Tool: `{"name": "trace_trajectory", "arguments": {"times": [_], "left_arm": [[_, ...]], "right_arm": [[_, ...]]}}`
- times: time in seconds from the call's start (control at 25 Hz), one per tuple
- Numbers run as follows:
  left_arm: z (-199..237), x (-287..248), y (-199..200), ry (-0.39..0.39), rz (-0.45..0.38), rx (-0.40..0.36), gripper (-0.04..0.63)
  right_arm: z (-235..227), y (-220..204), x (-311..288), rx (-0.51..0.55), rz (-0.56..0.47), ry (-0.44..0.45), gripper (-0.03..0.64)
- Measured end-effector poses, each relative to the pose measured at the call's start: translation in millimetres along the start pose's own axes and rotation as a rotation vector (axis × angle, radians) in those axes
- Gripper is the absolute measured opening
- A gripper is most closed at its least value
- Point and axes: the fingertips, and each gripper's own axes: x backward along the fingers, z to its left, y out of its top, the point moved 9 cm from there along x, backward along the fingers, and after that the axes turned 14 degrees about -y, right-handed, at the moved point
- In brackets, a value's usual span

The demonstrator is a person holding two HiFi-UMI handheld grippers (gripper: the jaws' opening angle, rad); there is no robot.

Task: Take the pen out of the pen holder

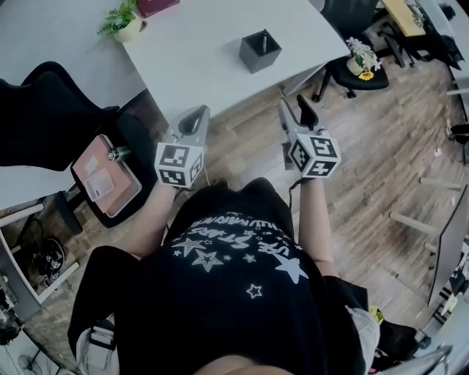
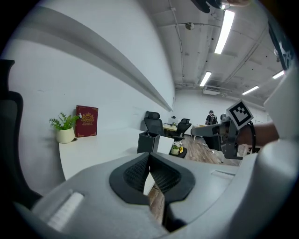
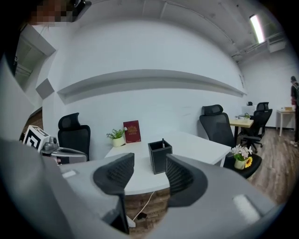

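A black square pen holder (image 1: 259,50) stands on the white table (image 1: 198,58) near its front edge, with a dark pen (image 1: 264,42) upright in it. Both grippers hang over the floor, short of the table. My left gripper (image 1: 196,117) is shut with nothing in it; its pads (image 2: 140,173) touch in the left gripper view, where the holder (image 2: 148,142) sits beyond them. My right gripper (image 1: 295,111) is open and empty. In the right gripper view the holder (image 3: 160,157) and pen (image 3: 163,141) show past its jaws (image 3: 149,175), still well away.
A potted plant (image 1: 126,22) and a red book (image 1: 155,6) stand at the table's far left. A black office chair (image 1: 51,110) with a pink board (image 1: 104,179) on it is left of me. A flower pot (image 1: 363,62) rests on a chair to the right.
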Motion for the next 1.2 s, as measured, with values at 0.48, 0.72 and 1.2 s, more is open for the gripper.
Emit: {"name": "trace_trajectory", "arguments": {"times": [0.48, 0.72, 1.2], "left_arm": [[38, -51, 11, 0.156, 0.023, 0.036, 0.011], [45, -90, 23, 0.316, 0.034, 0.093, 0.011], [32, -132, 31, 0.558, 0.015, 0.169, 0.011]], "right_arm": [[-31, 45, -137, 0.048, -0.002, 0.163, 0.213], [-48, 66, -216, 0.105, 0.06, 0.369, 0.213], [-27, 66, -286, 0.28, 0.153, 0.739, 0.19]]}}
